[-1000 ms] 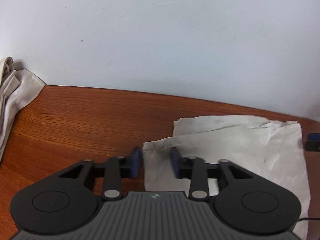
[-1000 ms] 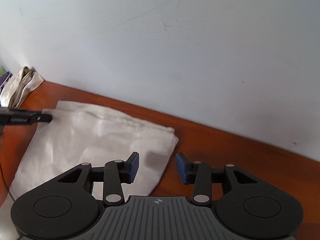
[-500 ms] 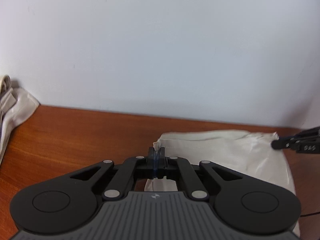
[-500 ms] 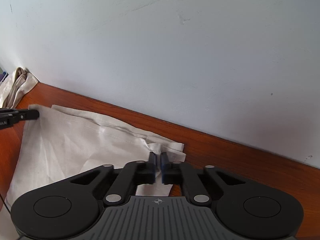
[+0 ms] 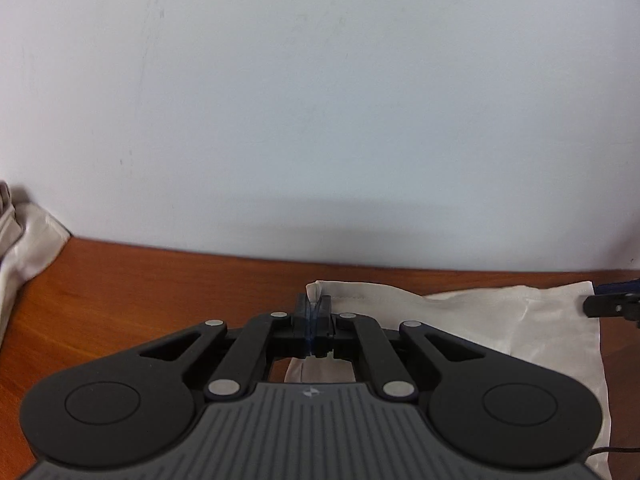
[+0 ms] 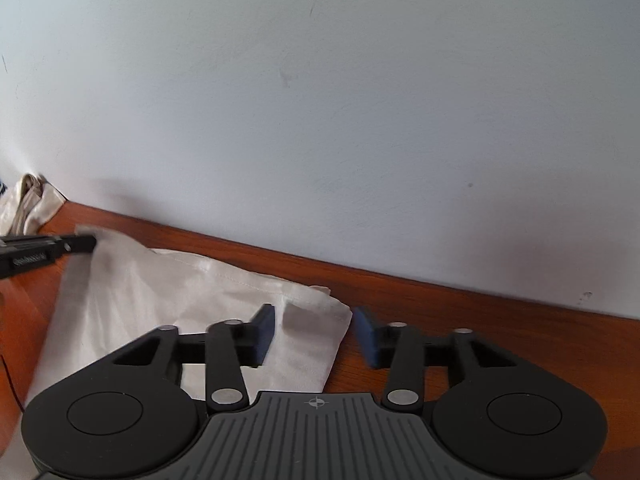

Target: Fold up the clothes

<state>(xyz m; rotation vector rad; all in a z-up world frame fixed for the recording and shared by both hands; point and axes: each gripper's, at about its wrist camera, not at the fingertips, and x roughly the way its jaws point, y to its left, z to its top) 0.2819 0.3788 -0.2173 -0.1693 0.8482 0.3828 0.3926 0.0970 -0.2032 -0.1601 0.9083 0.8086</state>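
A cream-coloured garment [image 5: 500, 320] lies flat on the brown wooden table [image 5: 160, 292], also seen in the right wrist view [image 6: 180, 300]. My left gripper [image 5: 315, 312] is shut on the garment's far left corner, a tuft of cloth sticking up between its pads. My right gripper [image 6: 316, 332] is open, its blue pads either side of the garment's far right corner, with the cloth lying between them. The left gripper's tip shows in the right wrist view [image 6: 76, 245] and the right gripper's tip shows in the left wrist view [image 5: 612, 304].
A second pale crumpled garment [image 5: 24, 248] is heaped at the table's far left against the white wall [image 5: 320, 120]; it also shows in the right wrist view [image 6: 28, 208]. A thin dark cable [image 5: 616, 451] runs at the right edge.
Both grippers closed on the garment's far corners about half a second ago. The right gripper has since opened again, letting go of its corner. The left stays shut on its corner.
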